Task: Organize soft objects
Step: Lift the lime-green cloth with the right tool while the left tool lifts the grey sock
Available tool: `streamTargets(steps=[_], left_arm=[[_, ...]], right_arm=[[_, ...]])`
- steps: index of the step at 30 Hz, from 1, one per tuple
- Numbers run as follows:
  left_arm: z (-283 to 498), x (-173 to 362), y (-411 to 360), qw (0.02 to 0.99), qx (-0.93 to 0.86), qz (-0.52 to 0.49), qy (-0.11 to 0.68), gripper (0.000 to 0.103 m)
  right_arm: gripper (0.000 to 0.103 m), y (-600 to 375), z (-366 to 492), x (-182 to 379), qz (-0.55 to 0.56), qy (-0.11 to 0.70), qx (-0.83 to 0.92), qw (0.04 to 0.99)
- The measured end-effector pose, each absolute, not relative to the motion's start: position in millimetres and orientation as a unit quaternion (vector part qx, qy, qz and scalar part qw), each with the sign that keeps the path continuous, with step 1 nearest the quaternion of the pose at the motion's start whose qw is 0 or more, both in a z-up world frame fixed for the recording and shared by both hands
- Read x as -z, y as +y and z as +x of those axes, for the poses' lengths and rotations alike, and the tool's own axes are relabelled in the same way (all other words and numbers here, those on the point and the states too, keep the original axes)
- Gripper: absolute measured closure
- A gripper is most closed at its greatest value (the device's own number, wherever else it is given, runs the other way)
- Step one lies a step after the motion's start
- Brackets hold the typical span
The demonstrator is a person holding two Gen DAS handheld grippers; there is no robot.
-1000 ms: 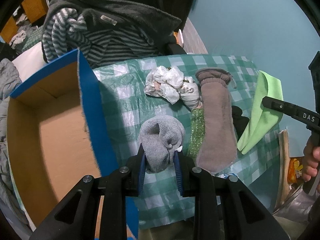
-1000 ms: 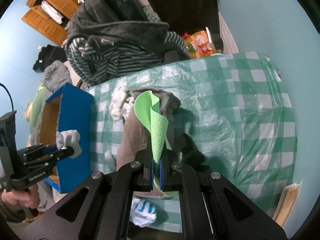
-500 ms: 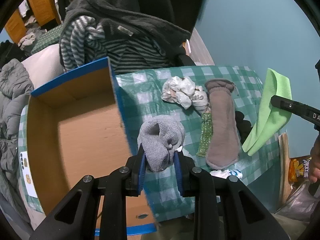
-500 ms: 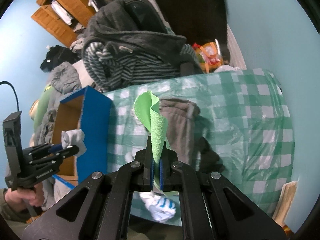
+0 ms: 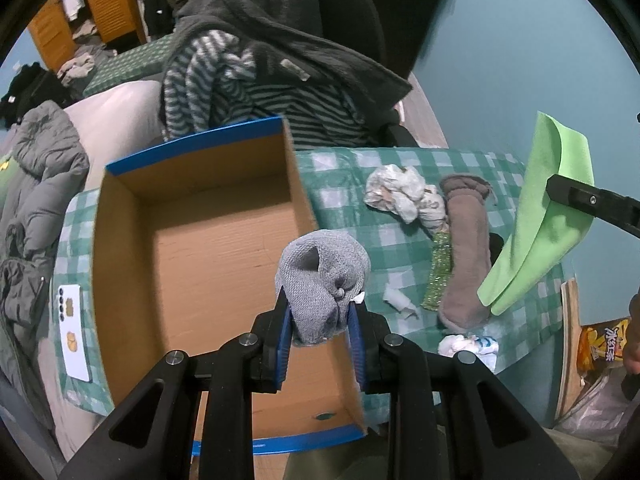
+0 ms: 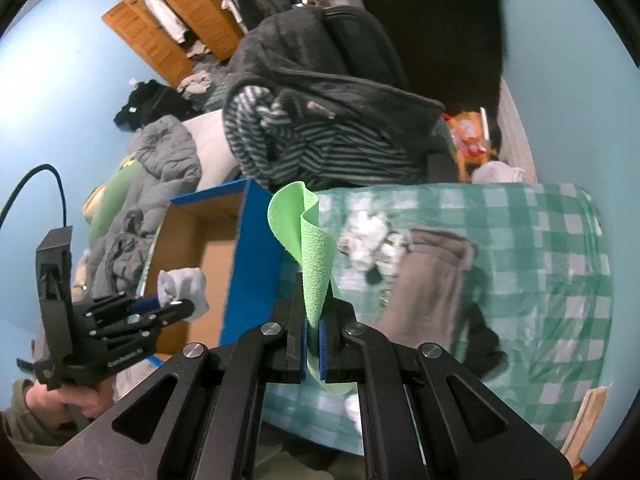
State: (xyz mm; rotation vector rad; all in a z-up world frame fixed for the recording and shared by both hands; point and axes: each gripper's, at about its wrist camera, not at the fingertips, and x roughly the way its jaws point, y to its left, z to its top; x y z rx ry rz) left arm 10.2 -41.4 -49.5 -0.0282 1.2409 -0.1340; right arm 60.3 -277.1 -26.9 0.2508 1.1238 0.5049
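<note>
My left gripper (image 5: 320, 312) is shut on a rolled grey sock (image 5: 320, 276), held in the air over the right wall of the open cardboard box (image 5: 192, 264) with blue outer sides. From the right wrist view the same sock (image 6: 182, 286) hangs at the box's (image 6: 256, 256) mouth. My right gripper (image 6: 314, 312) is shut on a green cloth (image 6: 312, 256) that stands up between its fingers, above the checked table; that cloth (image 5: 540, 216) shows at the right of the left wrist view. A brown sock (image 5: 466, 248), a crumpled white bundle (image 5: 404, 196) and a glittery green strip (image 5: 438, 272) lie on the table.
The table carries a green checked cover (image 5: 400, 248). A chair piled with striped and dark clothes (image 5: 280, 80) stands behind the box. A white phone (image 5: 74, 332) lies left of the box. A small white-and-blue item (image 5: 468, 346) lies near the front edge. The blue wall is at right.
Both grippers have risen and shifted left with their loads. The grey sock now hangs over the box's right wall instead of the table beside it; the green cloth has come nearer the box.
</note>
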Motion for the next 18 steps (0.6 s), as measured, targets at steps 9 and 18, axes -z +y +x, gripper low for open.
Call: streamTargets(steps=[9,18], left_arm=[[0,47,-1,0.815,0.035,-0.031,0.578,0.078],[-10,47,39,0.817,0.003,-0.048,0.575,0.078]], right_arm=[[0.1,-227,65,16,0.104,0.519,-0.277,0.802],[0.1,-172,68,5,0.088,0.512,-0.322,0.791]])
